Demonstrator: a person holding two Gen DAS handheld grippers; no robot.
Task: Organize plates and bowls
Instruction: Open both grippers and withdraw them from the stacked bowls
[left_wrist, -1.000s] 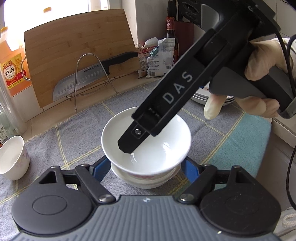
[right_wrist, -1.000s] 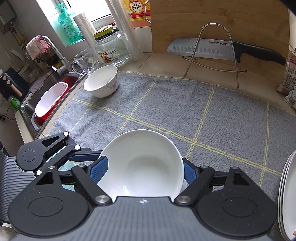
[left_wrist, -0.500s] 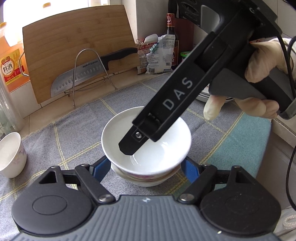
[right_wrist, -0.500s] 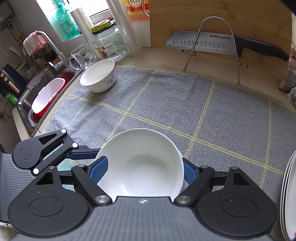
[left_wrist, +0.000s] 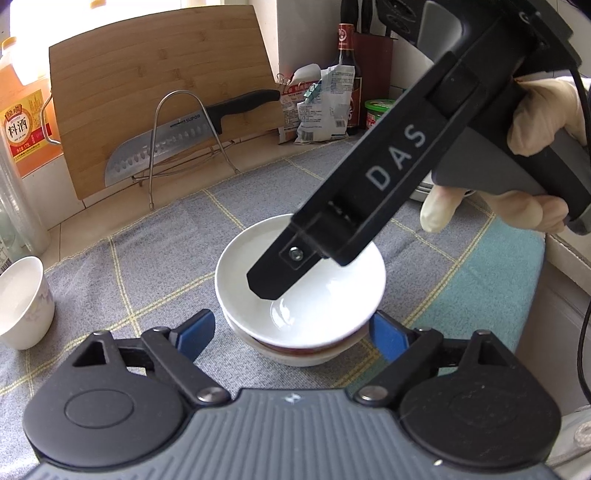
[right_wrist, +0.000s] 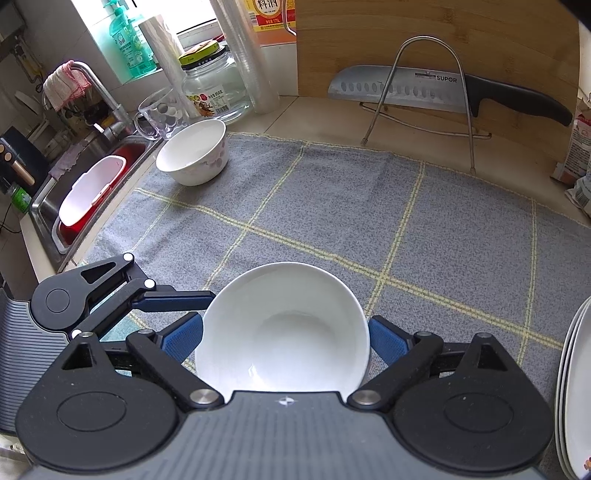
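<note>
A grey checked cloth (left_wrist: 147, 258) covers the counter. Left wrist view: the left gripper (left_wrist: 291, 330), jaws apart, flanks two stacked white ceramic bowls (left_wrist: 314, 306). Right wrist view: the right gripper (right_wrist: 284, 338), also spread, straddles the top bowl (right_wrist: 284, 332); white plates (right_wrist: 576, 387) lie just right

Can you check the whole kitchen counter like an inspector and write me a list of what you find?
Surface: grey checked cloth on the counter, lying flat.
Job's things: white bowl nested in a patterned bowl; flowered bowl alone near the sink; stacked plates at the right edge.
Clutter: knife on a wire rack against a cutting board; glass jar and mug behind.
Grippers: left gripper open, pads either side of the stack; right gripper jaws wide around the white bowl, contact unclear.
Cables: black cable by the right gripper.
Surroundings: sink holding a red-and-white tub.
</note>
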